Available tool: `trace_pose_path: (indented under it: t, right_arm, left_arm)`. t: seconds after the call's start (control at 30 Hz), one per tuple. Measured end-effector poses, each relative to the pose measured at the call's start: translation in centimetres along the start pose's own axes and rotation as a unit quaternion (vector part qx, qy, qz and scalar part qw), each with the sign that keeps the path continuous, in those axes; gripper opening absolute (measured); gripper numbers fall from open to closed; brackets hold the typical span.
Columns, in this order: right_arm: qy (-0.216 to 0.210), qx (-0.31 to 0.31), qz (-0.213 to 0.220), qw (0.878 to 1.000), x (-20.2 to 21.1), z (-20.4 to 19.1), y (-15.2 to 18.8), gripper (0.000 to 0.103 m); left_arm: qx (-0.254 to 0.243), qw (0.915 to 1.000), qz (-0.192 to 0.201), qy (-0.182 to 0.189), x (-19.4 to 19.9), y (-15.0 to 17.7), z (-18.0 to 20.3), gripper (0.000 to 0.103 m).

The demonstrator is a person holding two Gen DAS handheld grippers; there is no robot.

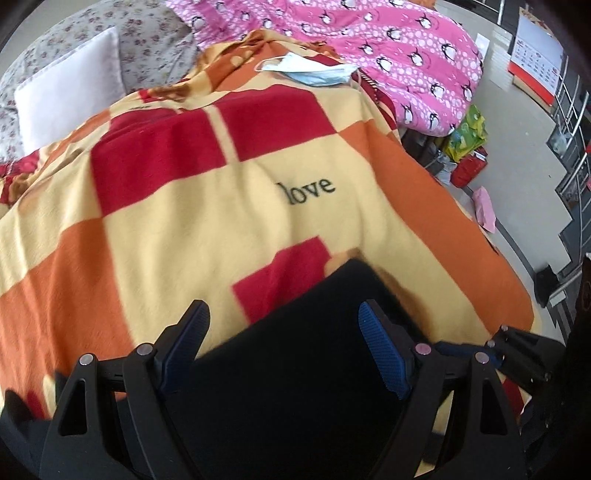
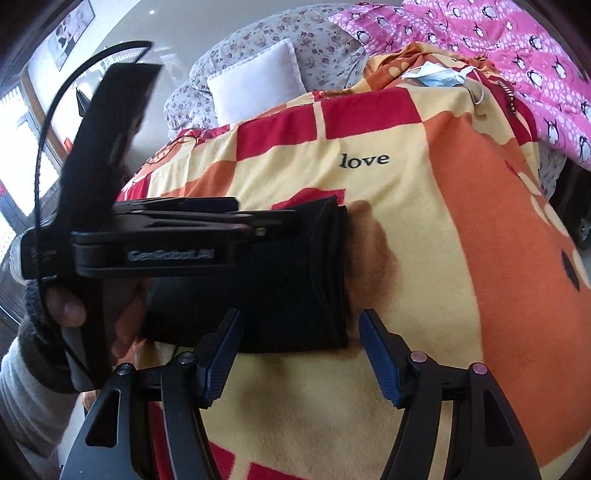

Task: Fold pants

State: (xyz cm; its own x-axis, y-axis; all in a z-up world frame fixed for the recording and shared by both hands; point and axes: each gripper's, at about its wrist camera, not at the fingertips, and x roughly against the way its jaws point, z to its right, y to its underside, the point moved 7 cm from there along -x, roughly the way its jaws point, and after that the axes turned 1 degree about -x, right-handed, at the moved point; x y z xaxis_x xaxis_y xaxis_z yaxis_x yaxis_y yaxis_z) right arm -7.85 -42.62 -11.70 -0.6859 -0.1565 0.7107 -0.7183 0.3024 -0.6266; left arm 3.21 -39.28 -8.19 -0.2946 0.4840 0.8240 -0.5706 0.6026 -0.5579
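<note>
The black pants [image 2: 288, 280] lie folded into a thick compact bundle on the checked blanket [image 2: 424, 229]. In the left wrist view the pants [image 1: 295, 369] fill the space under my left gripper [image 1: 284, 321], which is open just above them and holds nothing. In the right wrist view the left gripper body [image 2: 166, 236] hovers over the bundle's left part, held by a hand. My right gripper [image 2: 299, 328] is open at the bundle's near right corner, with the blue pads [image 2: 376, 354] straddling its edge without closing.
A blue face mask [image 1: 314, 70] lies at the blanket's far edge. A white pillow [image 1: 70, 103], a floral quilt [image 1: 147, 33] and a pink penguin quilt [image 1: 406, 48] lie beyond. Bags [image 1: 465, 147] stand on the floor at right.
</note>
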Motion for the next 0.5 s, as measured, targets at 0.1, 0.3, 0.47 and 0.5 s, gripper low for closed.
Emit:
trace_pose_path:
  t: [0.1, 0.3, 0.47, 0.5]
  right_arm:
    - [-0.010, -0.011, 0.010, 1.000, 0.0, 0.1, -0.1, 0.067]
    - [-0.021, -0.019, 0.022, 0.999, -0.3, -0.1, -0.3, 0.068]
    - [-0.022, -0.031, 0.038, 0.999, -0.7, 0.1, -0.4, 0.033]
    - [-0.023, -0.036, 0.038, 0.998, -0.8, 0.3, -0.5, 0.029]
  left_arm:
    - [-0.001, 0.9997, -0.008, 0.024, -1.0, -0.5, 0.7, 0.083]
    - [-0.005, 0.9981, -0.021, 0.058, -2.4, -1.0, 2.5, 0.083]
    - [-0.084, 0.9962, -0.006, 0.023, -2.2, -0.4, 4.4, 0.049]
    - [-0.084, 0.9960, -0.003, 0.029, -2.1, -0.4, 4.4, 0.042]
